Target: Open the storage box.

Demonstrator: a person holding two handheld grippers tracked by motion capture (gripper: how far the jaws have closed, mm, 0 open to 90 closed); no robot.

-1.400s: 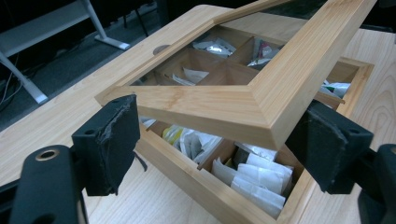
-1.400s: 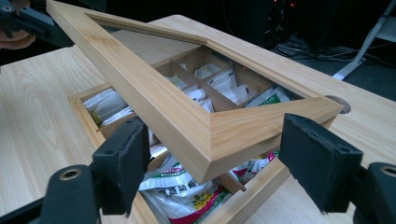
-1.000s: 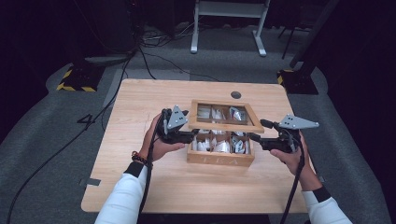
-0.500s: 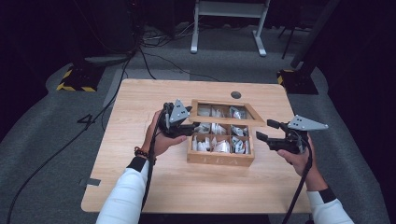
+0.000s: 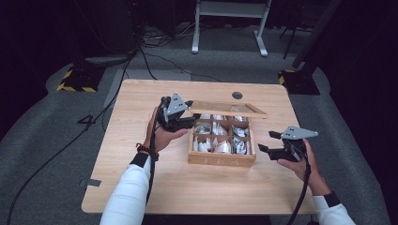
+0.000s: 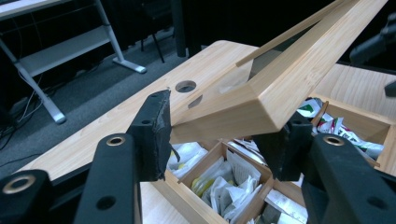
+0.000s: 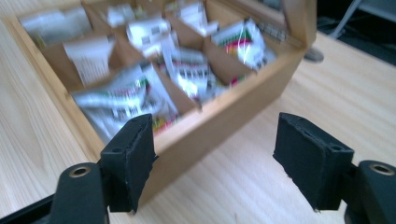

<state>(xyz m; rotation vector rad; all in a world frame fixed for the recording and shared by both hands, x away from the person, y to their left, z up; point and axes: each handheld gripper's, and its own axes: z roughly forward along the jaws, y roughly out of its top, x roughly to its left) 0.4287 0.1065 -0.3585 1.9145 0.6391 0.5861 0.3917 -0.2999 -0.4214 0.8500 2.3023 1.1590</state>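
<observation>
On the pale wooden surface (image 5: 141,140), nearest the person: shallow light-wood compartment box (image 5: 220,159), nine cells in three rows, stocked with small white and coloured paper sachets (image 5: 218,146). Its glass-paned, wood-framed hinged lid (image 5: 227,108) is raised clear of the box, roughly level above the back row; opening is well under way, not finished. Left to do, by my reading: swing the lid fully back, then reach the contents.

Left tool (image 6: 219,144): jaws have just been closing, and they now pinch the lid's near corner, one pad on each face; clenched on it.

Right tool (image 5: 267,142): jaws spread wide, nothing between them, hovering just beside the box's right wall, apart from it as far as the blurred right gripper view allows.

Beyond: round cable hole (image 5: 237,95) in the surface; white metal stand (image 5: 230,28) on grey floor.
</observation>
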